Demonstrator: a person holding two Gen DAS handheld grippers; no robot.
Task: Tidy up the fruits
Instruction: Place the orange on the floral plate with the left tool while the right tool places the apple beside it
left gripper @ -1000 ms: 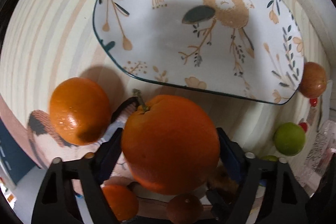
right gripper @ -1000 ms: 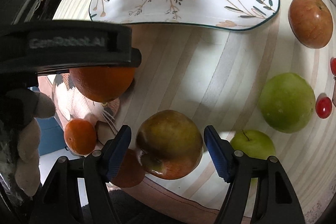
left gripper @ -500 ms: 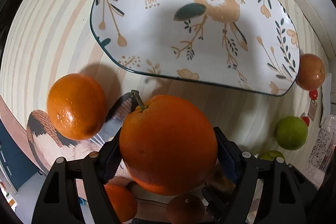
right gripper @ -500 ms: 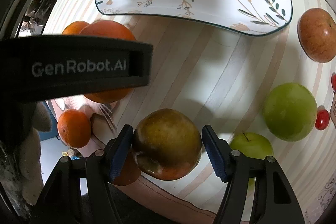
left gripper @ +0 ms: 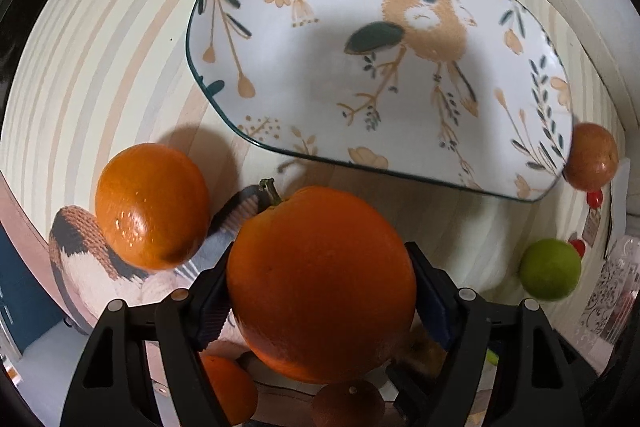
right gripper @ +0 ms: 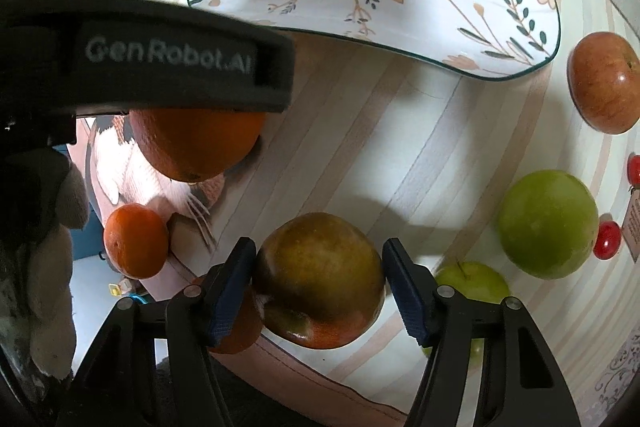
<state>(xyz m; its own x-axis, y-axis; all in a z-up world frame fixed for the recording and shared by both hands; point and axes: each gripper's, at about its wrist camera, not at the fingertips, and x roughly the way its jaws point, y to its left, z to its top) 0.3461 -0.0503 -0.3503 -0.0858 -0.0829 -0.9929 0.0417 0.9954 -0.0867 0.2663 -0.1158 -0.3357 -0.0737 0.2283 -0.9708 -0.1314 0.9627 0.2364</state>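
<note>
- Big orange (left gripper: 320, 283) is clamped between pads of left gripper (left gripper: 322, 291), held above the striped table (left gripper: 100, 39), just before the near rim of the bird plate (left gripper: 280, 47).
- Brownish apple (right gripper: 320, 279) sits between the blue pads of right gripper (right gripper: 320, 283); pads touch both sides.
- 2nd orange (left gripper: 152, 205) lies left, near a knitted cloth (left gripper: 76, 247).
- Green apple (right gripper: 548, 223) and red apple (right gripper: 604, 83) lie at the right, apart from the plate.

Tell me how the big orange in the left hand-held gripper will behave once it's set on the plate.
The orange is round with no flat side, so it will probably roll when released. The plate looks glossy and shallow, offering little to stop it. Its pebbled skin likely grips the left hand-held gripper well.
</note>
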